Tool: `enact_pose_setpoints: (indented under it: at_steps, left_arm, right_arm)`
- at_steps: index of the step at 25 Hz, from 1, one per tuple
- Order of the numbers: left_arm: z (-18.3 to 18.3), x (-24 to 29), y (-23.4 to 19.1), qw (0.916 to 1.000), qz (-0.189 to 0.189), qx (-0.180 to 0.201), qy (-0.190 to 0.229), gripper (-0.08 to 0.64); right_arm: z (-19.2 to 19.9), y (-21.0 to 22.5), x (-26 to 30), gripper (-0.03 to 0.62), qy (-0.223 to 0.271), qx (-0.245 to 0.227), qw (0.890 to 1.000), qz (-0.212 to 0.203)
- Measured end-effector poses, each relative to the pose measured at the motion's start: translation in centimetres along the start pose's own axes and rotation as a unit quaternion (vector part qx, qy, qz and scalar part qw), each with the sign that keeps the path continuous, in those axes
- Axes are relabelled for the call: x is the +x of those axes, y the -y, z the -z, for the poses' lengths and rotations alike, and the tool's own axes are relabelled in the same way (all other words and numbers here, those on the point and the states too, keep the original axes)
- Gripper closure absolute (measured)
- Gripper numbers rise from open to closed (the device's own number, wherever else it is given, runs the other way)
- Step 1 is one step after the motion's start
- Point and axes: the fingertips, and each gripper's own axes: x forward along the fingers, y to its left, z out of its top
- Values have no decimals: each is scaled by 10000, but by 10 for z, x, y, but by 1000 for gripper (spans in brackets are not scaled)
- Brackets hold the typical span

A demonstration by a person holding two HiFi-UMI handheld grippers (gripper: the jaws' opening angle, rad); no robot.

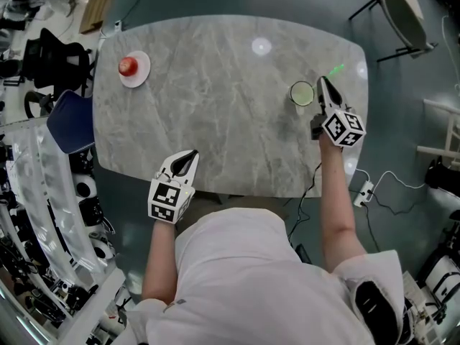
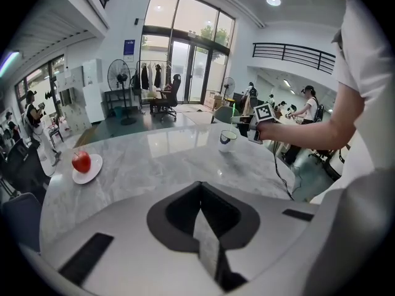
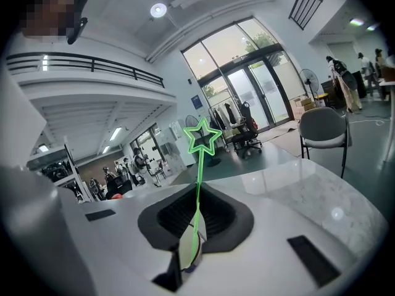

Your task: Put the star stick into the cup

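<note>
A green star stick (image 3: pixel 201 137) stands up between the jaws of my right gripper (image 3: pixel 196 221), which is shut on its thin stem. In the head view that gripper (image 1: pixel 321 85) is at the table's right side, just right of the white cup (image 1: pixel 302 93). The star end (image 1: pixel 336 70) points past the gripper's tips, away from me. The cup (image 2: pixel 227 140) stands upright on the marble table (image 1: pixel 223 106). My left gripper (image 1: pixel 191 155) hovers at the table's near edge, shut with nothing in it (image 2: pixel 200 213).
A red apple (image 1: pixel 128 65) on a small white plate (image 1: pixel 139 75) sits at the table's far left. A grey chair (image 1: pixel 402 16) stands beyond the far right corner. Cables and a power strip (image 1: pixel 363 191) lie on the floor at right.
</note>
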Motion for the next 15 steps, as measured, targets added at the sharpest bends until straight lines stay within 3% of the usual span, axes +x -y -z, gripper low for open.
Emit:
enact_pose_setpoints:
  at_steps: [15]
  left_arm:
    - [3,2,-5,10000,-6,-12,-59,557]
  right_arm:
    - [9,5,6,524,-166,142,9998,35]
